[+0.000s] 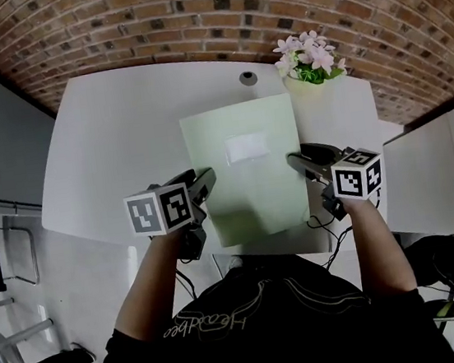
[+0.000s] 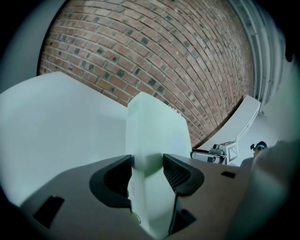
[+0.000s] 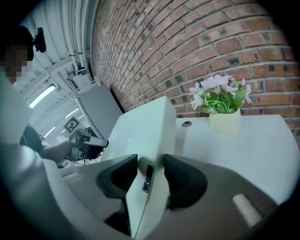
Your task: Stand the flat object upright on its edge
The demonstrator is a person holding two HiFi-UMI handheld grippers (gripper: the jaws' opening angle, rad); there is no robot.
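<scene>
Both claws are on it! The left claw has clamped the left side edge of the pale green case, and the right claw is clamped on the opposite edge. It's a symmetrical pinch, one on each side. In the left gripper view the pads press on both faces of the thin edge, and the right gripper view shows the same, with the jaws closed on the case just by a small dark latch.

Why both sides? A wide, thin slab like this would swing or twist from a single pinch, so gripping both edges gives control of its tilt.

The case hangs between the claws over the near part of the white desk, its near end past the desk's edge. Its labelled face is towards the head camera, so it's sloped, not yet upright. Whether the far edge touches the desk I cannot tell.

It looks like the tipping step, about midway. The far edge would need to sit on the desk while the near end comes up. The flower pot stands near the far right corner, just beyond the case, so watch that. And a thin edge makes a narrow base, so it could well topple on release.
</scene>
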